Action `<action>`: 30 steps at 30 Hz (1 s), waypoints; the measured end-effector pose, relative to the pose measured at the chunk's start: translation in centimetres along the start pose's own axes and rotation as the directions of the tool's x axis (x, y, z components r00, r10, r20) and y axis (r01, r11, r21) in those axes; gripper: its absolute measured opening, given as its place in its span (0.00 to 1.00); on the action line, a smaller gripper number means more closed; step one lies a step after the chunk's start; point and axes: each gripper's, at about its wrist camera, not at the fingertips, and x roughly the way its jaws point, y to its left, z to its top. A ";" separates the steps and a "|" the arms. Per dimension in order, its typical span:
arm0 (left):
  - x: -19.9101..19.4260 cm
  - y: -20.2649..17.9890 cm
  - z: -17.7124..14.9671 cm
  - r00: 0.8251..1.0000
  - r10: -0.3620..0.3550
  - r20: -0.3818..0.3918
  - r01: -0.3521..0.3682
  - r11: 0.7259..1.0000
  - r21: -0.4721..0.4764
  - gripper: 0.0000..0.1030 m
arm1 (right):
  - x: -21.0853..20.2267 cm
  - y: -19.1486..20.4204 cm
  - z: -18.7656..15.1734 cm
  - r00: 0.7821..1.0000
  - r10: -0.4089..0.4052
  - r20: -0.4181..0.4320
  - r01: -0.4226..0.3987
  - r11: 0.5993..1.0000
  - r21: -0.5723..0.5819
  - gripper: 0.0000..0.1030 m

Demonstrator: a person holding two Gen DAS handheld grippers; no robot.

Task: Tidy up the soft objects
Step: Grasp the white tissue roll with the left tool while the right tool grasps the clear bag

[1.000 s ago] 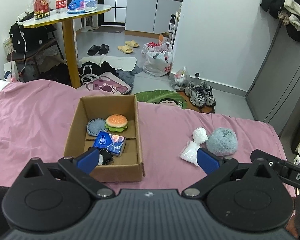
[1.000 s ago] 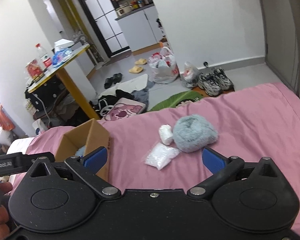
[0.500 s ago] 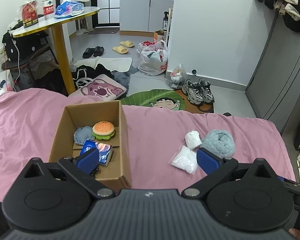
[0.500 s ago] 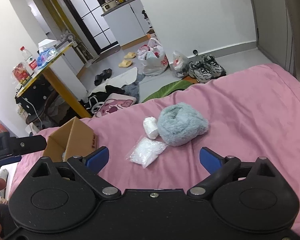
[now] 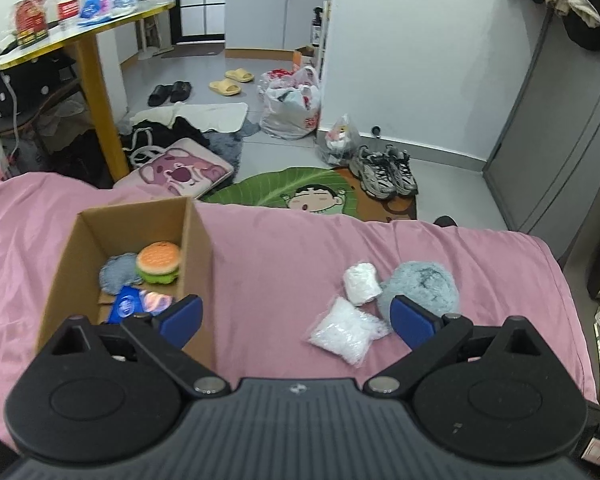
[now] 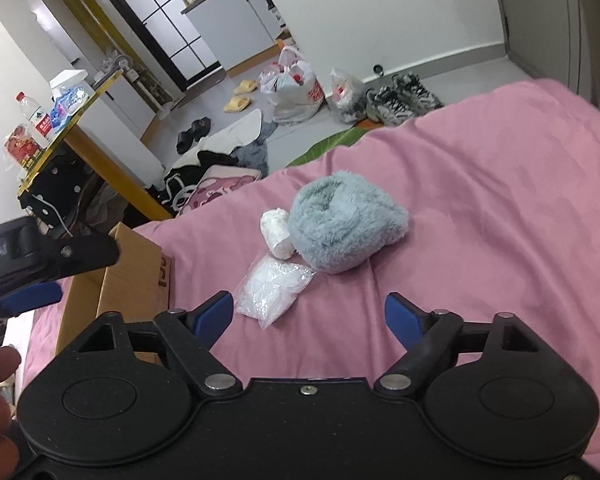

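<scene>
Jaws apart; left gripper hides cardboard box front.

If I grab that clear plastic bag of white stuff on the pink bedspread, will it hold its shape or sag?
The clear plastic bag of white filling lies flat and crinkled, so it will probably sag on both sides of the pinch. The glossy film may slip between the right gripper pads. It looks light for its size, judging by the loose, fluffy contents.

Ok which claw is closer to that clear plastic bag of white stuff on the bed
Right. The right claw is open just short of the clear bag, which lies ahead near its left fingertip. The left claw hangs over by the cardboard box, farther off.
</scene>
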 end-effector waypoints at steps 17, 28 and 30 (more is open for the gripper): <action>6.4 -0.5 1.9 0.999 0.000 -0.050 0.000 1.000 -0.019 0.78 | 7.8 -2.0 0.6 0.977 0.185 -0.107 -0.153 0.954 0.258 0.61; 10.8 -1.4 1.8 0.990 -0.022 -0.143 0.020 1.000 -0.016 0.73 | 9.2 -2.7 0.3 0.981 0.152 -0.120 -0.115 0.955 0.272 0.10; 11.6 -1.7 1.7 0.986 -0.040 -0.160 0.036 0.999 -0.024 0.73 | 8.8 -2.8 0.5 0.983 0.141 -0.119 -0.106 0.959 0.263 0.09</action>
